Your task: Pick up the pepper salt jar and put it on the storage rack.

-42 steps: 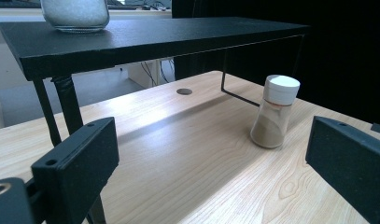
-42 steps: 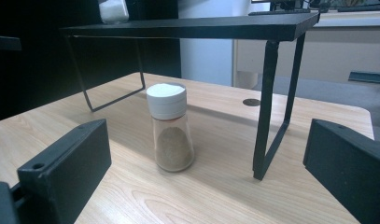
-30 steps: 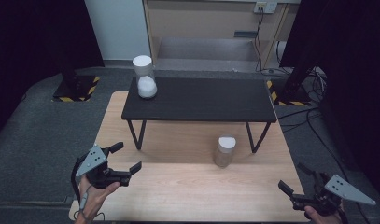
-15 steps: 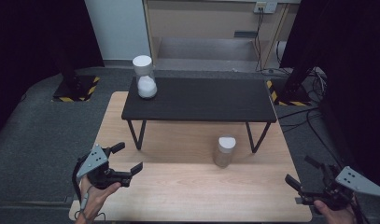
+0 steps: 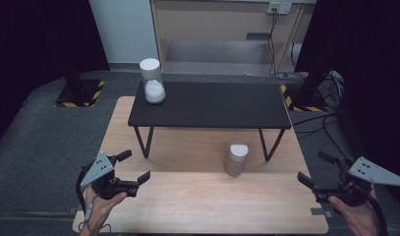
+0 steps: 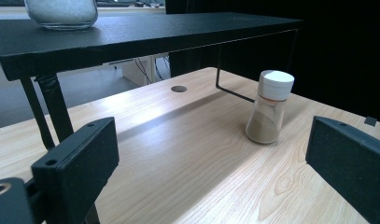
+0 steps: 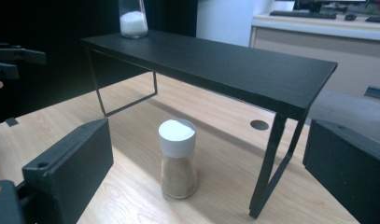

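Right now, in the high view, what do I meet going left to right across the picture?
Left gripper → tall glass jar of white powder with a white lid on the black metal shelf → small glass spice jar of brown powder with a white cap → right gripper.

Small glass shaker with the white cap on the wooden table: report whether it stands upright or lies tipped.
Upright. The small glass shaker stands on its base on the wooden table, white cap on top, brown powder settled in its lower part.

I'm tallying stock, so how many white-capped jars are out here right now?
2. The spice jar of brown powder stands on the wooden table, before the black shelf. The jar of white powder stands on that shelf's far left corner.
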A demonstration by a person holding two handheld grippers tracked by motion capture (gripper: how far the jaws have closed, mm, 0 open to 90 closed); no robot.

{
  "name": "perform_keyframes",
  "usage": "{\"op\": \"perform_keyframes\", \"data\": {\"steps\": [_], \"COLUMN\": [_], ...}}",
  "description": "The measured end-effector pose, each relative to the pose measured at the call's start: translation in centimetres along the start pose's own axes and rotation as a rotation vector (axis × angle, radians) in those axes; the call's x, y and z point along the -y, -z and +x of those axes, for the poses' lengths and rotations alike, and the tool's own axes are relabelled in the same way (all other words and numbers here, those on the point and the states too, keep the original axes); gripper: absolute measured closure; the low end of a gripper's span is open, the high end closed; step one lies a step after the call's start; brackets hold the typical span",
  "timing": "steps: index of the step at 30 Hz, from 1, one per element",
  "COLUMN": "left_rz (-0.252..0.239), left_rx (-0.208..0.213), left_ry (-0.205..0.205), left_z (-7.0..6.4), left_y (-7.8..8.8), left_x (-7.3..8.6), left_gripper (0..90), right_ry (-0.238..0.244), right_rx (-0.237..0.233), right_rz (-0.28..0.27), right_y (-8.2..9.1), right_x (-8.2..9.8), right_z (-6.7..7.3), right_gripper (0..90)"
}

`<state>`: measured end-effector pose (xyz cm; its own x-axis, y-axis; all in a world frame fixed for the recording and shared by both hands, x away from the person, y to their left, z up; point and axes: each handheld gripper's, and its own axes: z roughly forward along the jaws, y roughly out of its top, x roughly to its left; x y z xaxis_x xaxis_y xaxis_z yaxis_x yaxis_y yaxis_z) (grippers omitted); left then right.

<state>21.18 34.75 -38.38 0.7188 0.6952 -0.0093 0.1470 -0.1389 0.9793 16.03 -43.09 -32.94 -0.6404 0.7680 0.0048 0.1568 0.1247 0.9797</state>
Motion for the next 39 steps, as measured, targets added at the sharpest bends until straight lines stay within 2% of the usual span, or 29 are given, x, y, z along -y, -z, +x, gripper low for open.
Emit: {"op": "perform_keyframes", "data": {"steps": [6, 16, 28, 39], "left_rz": [0.004, 0.0, 0.005, 0.004], "left_rx": [0.003, 0.004, 0.008, 0.01], "left_ry": [-0.008, -0.005, -0.013, -0.01], "left_z": [-0.1, -0.1, -0.1, 0.0], "left_y": [-0.1, -0.1, -0.1, -0.1], "left_x": [-0.1, 0.0, -0.1, 0.0], "left_gripper": [1.3, 1.4, 1.3, 1.3], "right_ry": [0.0, -0.017, -0.025, -0.021], "right_rx": [-0.023, -0.052, -0.065, -0.071], "right_rz": [0.043, 0.115, 0.187, 0.239], "right_y": [-1.9, -6.1, -11.9, -16.0], "right_x": [-0.9, -1.4, -0.8, 0.0], "right_z": [-0.2, -0.6, -0.5, -0.2], "right_gripper": [2.5, 2.4, 2.5, 2.9]}}
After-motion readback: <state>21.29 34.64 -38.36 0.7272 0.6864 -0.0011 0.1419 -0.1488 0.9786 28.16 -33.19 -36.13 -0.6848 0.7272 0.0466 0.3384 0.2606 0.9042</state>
